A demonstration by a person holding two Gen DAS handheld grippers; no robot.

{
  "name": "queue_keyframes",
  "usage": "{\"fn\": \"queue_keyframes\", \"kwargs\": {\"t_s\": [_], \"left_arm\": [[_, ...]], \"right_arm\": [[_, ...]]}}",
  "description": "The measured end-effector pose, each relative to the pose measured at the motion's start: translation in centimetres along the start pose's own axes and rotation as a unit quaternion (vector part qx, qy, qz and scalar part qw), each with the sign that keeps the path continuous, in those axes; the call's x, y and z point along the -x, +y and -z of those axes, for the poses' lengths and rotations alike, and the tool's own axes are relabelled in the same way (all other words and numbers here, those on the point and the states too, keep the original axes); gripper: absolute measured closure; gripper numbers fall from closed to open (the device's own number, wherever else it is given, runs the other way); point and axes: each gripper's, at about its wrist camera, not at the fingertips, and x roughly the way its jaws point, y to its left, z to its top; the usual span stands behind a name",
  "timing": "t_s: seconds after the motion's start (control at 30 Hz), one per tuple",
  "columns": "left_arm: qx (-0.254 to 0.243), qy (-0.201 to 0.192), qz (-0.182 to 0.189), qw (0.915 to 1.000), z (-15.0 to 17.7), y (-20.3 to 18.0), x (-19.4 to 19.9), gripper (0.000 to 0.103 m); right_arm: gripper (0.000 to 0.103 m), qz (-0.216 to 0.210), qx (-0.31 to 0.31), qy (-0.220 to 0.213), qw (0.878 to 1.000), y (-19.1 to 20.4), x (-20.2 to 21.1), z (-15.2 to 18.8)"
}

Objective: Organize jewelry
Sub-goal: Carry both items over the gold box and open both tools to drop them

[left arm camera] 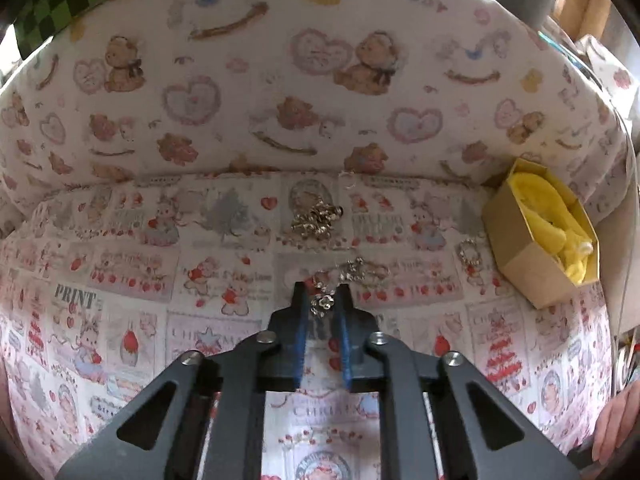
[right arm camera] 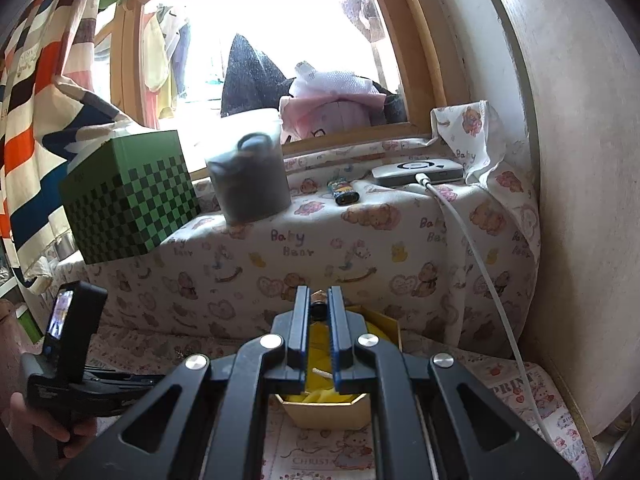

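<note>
Silver flower earring [left arm camera: 323, 304] pinched in left gripper [left arm camera: 324, 300], angled toward cloth [left arm camera: 120, 280].

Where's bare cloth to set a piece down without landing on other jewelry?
Free: the printed cloth left of the left claw, out to the PRINT panel, and the strip near the camera. Crowded: ahead and right, where the gold cluster, silver chain and small ring piece lie loose beside the box with yellow lining.
</note>
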Motion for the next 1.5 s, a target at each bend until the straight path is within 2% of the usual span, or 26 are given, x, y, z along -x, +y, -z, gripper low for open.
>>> {"fn": "queue_keyframes", "kwargs": {"t_s": [0.1, 0.17, 0.27, 0.37, 0.57, 0.67, 0.8, 0.9, 1.0, 1.07, 1.17, 1.33, 1.4, 1.47, 1.5], "left_arm": [[-0.017, 0.008, 0.004, 0.9998, 0.2, -0.1, -0.2, 0.094], [-0.03, 0.012, 0.023, 0.9992, 0.0, -0.5, 0.5, 0.094], [-0.055, -0.024, 0.026, 0.9979, 0.6, -1.7, 3.2, 0.094], [-0.059, -0.058, 0.043, 0.9956, 0.4, -2.0, 6.7, 0.094], [-0.072, -0.141, 0.077, 0.9843, -1.1, -3.9, 13.4, 0.094], [-0.086, -0.173, 0.09, 0.9769, -1.9, -6.2, 14.6, 0.094], [-0.095, -0.194, 0.124, 0.9686, -3.1, -8.7, 14.5, 0.094], [-0.096, -0.198, 0.132, 0.9666, -4.0, -10.3, 13.3, 0.094], [-0.092, -0.179, 0.138, 0.9697, -4.7, -11.7, 11.1, 0.094], [-0.095, -0.167, 0.144, 0.9708, -5.0, -12.4, 9.7, 0.094], [-0.101, -0.15, 0.145, 0.9727, -4.8, -13.0, 8.1, 0.094], [-0.1, -0.137, 0.155, 0.9733, -4.6, -13.7, 6.3, 0.094], [-0.098, -0.126, 0.172, 0.9722, -4.6, -13.8, 5.6, 0.094], [-0.101, -0.103, 0.207, 0.9677, -4.5, -14.0, 4.9, 0.093], [-0.099, -0.1, 0.208, 0.9679, -4.4, -14.1, 4.7, 0.093]], "right_arm": [[0.095, 0.005, 0.003, -0.003, 1.0, 0.0, 0.1, -0.1], [0.095, 0.007, -0.002, 0.0, 1.0, -0.2, -0.1, -0.1], [0.095, 0.002, -0.012, 0.004, 1.0, -0.6, -0.3, -0.2], [0.095, -0.002, -0.015, 0.004, 1.0, -0.8, -0.2, -0.3], [0.095, 0.006, -0.027, -0.004, 1.0, -1.5, -0.3, -0.7], [0.095, -0.003, -0.048, 0.008, 0.999, -2.3, -1.1, -0.7], [0.095, -0.052, -0.093, 0.041, 0.993, -3.9, -2.5, -0.5], [0.095, -0.057, -0.101, 0.064, 0.991, -4.4, -3.4, 0.0], [0.095, -0.087, -0.131, 0.099, 0.983, -5.3, -4.7, 0.6], [0.095, -0.085, -0.147, 0.11, 0.979, -5.8, -5.2, 0.9], [0.095, -0.074, -0.139, 0.117, 0.981, -5.9, -5.6, 1.1], [0.095, -0.086, -0.171, 0.139, 0.972, -6.9, -6.5, 1.7], [0.095, -0.08, -0.178, 0.135, 0.971, -7.2, -6.3, 1.6], [0.095, -0.074, -0.184, 0.127, 0.972, -7.6, -5.9, 1.5], [0.095, -0.073, -0.188, 0.123, 0.972, -7.7, -5.7, 1.4]]}}
